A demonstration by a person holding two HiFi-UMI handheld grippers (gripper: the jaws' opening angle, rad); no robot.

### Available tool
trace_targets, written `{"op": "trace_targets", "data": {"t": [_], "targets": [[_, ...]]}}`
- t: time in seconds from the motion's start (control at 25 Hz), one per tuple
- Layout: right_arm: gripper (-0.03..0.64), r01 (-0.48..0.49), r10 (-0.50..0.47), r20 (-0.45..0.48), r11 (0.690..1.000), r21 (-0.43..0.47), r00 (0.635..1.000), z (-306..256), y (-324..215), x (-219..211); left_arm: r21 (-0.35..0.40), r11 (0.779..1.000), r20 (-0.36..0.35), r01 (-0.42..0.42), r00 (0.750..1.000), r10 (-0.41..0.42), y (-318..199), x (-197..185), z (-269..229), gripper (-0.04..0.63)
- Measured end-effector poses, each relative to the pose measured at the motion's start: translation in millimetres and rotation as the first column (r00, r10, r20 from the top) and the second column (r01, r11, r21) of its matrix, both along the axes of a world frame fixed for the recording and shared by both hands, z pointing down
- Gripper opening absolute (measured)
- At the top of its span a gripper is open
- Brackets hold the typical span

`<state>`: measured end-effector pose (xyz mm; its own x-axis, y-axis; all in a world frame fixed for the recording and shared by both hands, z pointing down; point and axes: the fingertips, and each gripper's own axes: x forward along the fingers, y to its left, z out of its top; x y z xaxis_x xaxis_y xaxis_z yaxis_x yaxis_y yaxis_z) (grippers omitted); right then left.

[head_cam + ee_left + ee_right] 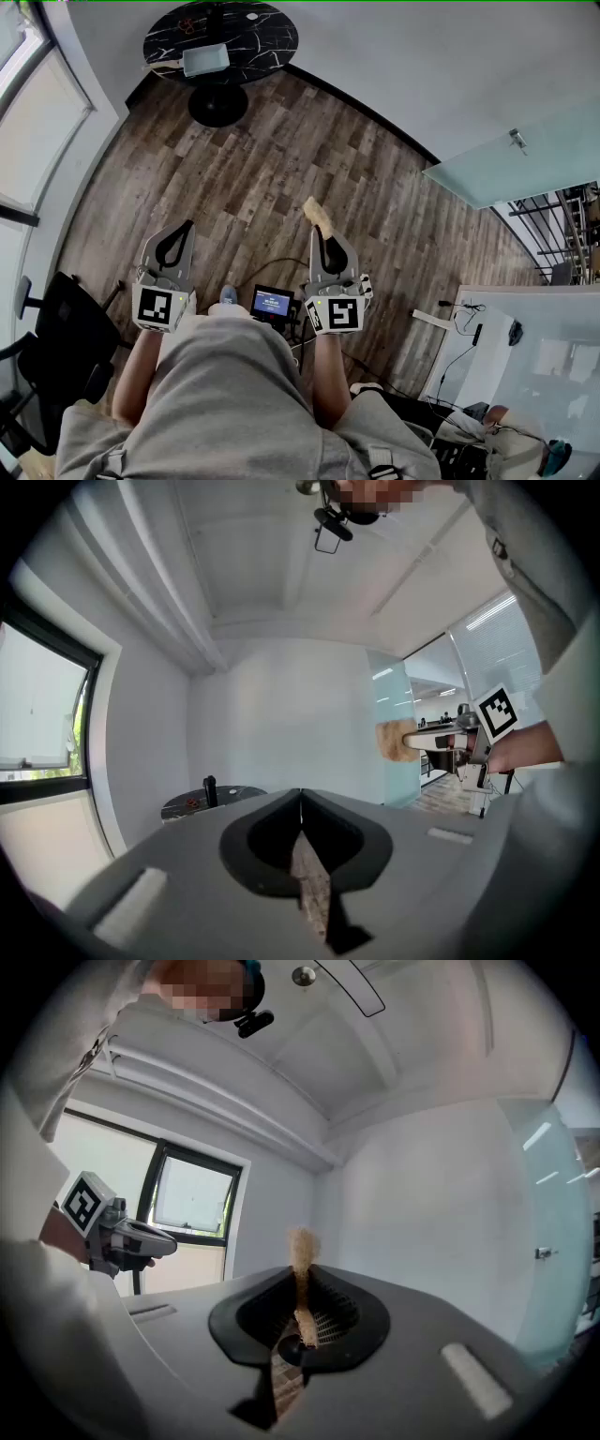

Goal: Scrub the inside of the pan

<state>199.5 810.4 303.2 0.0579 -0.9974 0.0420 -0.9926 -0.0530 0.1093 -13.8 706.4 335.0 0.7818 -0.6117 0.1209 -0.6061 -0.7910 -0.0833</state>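
left claw is hovering clenched, nothing in it, over the wood floor. right claw is gripping a tan scrub pad, which is poking past its tips.

A: How's the left gripper?
B: Held level, forearm bare, jaws pressed together, nothing between them.
A: And the right gripper?
B: Level alongside, jaws clamped on a tan scrub pad.

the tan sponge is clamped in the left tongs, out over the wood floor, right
Not the left. The sponge is clamped in the right tongs, out over the wood floor, as the right gripper view shows. The left tongs are shut on nothing.
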Motion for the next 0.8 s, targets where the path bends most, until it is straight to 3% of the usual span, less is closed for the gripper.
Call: {"op": "trace_targets", "data": {"t": [0.16, 0.44, 0.8], "targets": [[0.044, 0.038, -0.038, 0.004, 0.999, -0.02, 0.999, 3, -14, -7, -0.002, 1.0, -0.014, 0.009, 1.0, -0.009, -6, -5, -1, 0.002], [0.054, 0.187, -0.187, 0.01, 0.981, -0.054, 0.982, 8, -73, -49, -0.009, 0.999, 0.013, 0.031, 0.999, -0.03, -42, -30, 2, 0.002], [0.054, 0.268, -0.271, -0.026, 0.96, -0.076, 0.962, -7, -199, -138, -0.028, 0.999, -0.003, 0.041, 0.999, -0.041, -156, -99, -7, 0.002]]}}
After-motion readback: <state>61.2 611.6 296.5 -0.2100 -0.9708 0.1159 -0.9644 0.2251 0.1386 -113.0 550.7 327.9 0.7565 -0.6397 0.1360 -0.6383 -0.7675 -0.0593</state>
